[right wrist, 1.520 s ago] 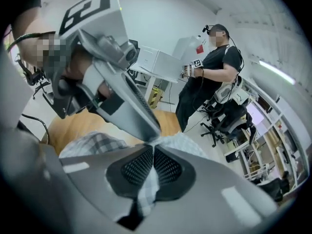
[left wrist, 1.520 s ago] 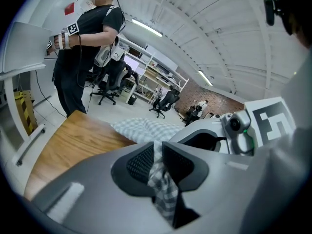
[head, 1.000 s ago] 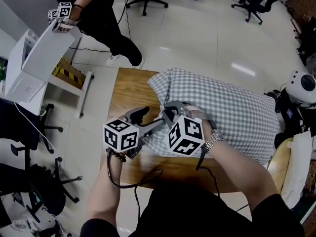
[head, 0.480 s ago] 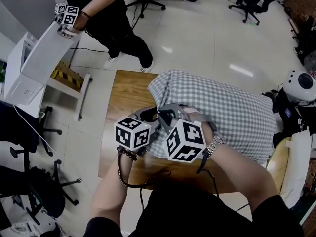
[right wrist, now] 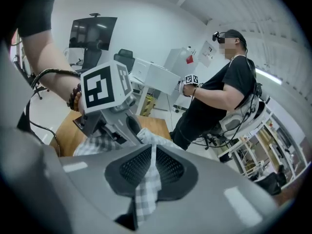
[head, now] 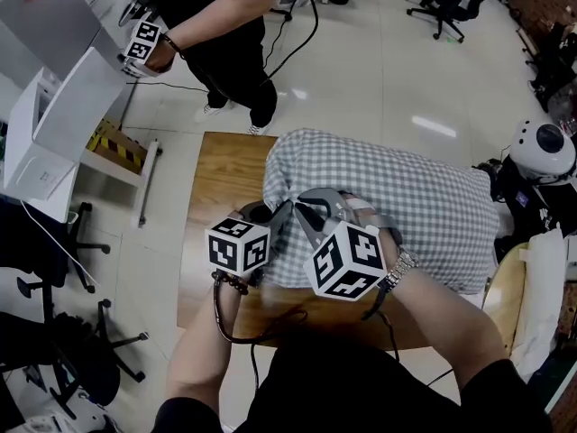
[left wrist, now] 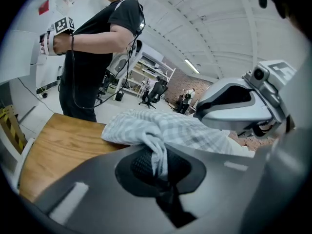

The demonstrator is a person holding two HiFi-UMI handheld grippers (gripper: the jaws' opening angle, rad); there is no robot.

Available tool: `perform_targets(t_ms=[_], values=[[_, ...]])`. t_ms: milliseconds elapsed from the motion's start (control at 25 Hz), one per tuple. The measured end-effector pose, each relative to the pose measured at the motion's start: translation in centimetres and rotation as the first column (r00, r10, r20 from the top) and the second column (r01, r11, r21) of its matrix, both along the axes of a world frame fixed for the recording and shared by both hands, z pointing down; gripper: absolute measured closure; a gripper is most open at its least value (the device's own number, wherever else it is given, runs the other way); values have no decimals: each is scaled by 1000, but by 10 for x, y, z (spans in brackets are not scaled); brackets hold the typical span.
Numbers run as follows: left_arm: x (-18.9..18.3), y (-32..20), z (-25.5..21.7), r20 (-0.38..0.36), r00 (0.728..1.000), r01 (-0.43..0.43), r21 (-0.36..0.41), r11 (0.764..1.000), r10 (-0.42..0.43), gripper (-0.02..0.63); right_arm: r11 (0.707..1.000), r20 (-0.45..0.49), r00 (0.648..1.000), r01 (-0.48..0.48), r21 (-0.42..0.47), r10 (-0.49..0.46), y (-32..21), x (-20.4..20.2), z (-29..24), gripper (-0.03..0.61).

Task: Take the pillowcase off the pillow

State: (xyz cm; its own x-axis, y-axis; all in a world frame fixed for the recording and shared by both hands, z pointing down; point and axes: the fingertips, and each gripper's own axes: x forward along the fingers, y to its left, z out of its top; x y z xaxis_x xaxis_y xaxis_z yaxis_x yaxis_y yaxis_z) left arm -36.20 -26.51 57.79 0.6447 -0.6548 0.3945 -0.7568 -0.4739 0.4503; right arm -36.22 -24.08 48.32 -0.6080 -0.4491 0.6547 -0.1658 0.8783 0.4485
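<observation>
Pinching the checked pillowcase point(head: 406, 197) at its near-left corner, the left gripper point(left wrist: 158, 162), open beside it a second ago, has just closed on a fold. The right gripper point(right wrist: 148, 172) clamps a neighbouring fold. Bare wooden table point(head: 216, 179) shows left of the pillowcase lying on it.

Wooden table point(head: 219, 188); person in black point(head: 225, 25) beyond it; office chair point(head: 448, 7) behind.

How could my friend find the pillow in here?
Find the wooden table in the middle of the pale tiled floor. The pillow lies on it, covering its right side. It is the only soft, puffy thing there, in a grey-and-white checked cover.
</observation>
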Motion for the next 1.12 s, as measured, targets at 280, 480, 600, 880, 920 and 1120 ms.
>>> perform_targets(t_ms=[280, 480, 600, 880, 920, 1120], values=[[1, 14, 10, 42, 999, 30, 5, 1000, -30, 601, 995, 51, 994, -100, 5, 100, 10, 43, -4, 550], [-2, 23, 5, 64, 997, 52, -7, 999, -51, 601, 983, 74, 981, -182, -8, 182, 17, 80, -22, 551], [-3, 27, 0, 76, 996, 56, -18, 998, -55, 601, 971, 89, 967, -240, -9, 240, 19, 107, -37, 551], [-6, 54, 11, 104, 991, 85, -17, 996, -83, 601, 921, 140, 913, -389, 21, 383, 44, 190, -49, 551], [-3, 59, 13, 107, 990, 94, -18, 995, -91, 601, 911, 146, 903, -411, 19, 405, 49, 208, -49, 551], [19, 64, 21, 132, 982, 144, -32, 989, -139, 601, 865, 177, 852, -502, 8, 493, 57, 300, -41, 551]])
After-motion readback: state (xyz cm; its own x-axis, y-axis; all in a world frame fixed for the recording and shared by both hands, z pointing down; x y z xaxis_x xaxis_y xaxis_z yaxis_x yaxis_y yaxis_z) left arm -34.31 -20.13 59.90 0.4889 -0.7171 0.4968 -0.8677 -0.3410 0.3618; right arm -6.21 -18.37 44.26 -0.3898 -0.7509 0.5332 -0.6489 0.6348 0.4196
